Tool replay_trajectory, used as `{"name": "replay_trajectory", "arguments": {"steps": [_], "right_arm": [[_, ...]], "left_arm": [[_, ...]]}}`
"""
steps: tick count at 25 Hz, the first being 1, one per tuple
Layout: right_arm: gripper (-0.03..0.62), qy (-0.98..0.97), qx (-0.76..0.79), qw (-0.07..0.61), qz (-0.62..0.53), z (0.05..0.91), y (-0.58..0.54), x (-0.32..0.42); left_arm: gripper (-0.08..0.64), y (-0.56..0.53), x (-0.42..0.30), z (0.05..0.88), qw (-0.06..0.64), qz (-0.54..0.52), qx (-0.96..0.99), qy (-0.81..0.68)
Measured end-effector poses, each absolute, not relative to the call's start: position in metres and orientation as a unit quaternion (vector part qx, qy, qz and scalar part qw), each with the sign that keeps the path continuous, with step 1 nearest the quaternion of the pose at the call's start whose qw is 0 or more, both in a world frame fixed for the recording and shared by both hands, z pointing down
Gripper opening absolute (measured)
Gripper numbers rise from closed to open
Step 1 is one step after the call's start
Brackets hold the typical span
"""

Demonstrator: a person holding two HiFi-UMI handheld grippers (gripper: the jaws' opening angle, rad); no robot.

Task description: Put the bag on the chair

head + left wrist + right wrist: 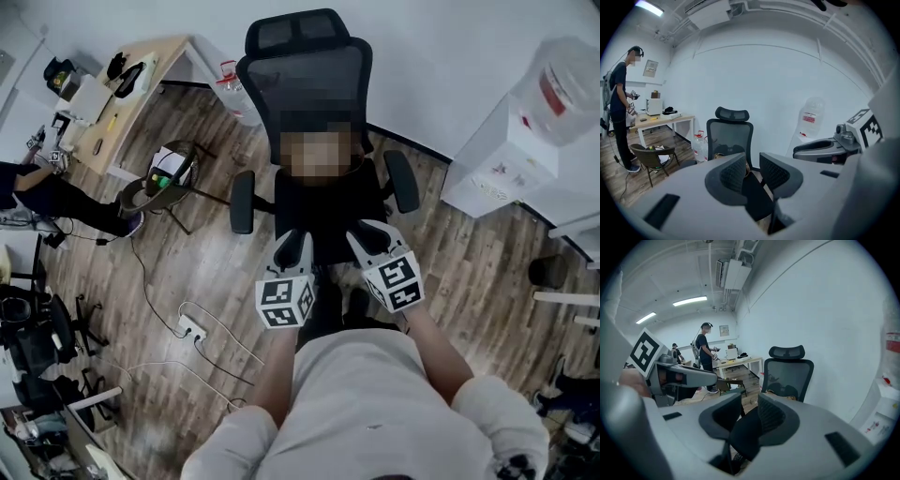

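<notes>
Left hand-held gripper (752, 172) and right hand-held gripper (750, 417) each clamp the black bag (743, 434) at the chair (305, 75); next, probably settle it on the seat and release.

Even, fairly bright room light from the ceiling tubes (689, 301) (no harsh shadows anywhere). Both gripper views bend hard with black corners, and the right gripper (750, 404) looks soft up close.
</notes>
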State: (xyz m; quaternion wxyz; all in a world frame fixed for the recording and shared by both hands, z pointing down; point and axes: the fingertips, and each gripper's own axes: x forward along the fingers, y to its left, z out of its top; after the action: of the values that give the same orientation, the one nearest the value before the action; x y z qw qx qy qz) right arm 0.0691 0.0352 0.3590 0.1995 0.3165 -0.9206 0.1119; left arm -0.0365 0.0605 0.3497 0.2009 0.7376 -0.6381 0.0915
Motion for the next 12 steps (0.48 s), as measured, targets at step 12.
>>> {"name": "replay_trajectory", "arguments": {"steps": [12], "right_arm": [[0.091,-0.928,0.328,0.159,0.083,0.312,0.039,0.071]], "left_arm": [[0.049,0.069,-0.027,0.313,0.157,0.089,0.759,-0.626]]}}
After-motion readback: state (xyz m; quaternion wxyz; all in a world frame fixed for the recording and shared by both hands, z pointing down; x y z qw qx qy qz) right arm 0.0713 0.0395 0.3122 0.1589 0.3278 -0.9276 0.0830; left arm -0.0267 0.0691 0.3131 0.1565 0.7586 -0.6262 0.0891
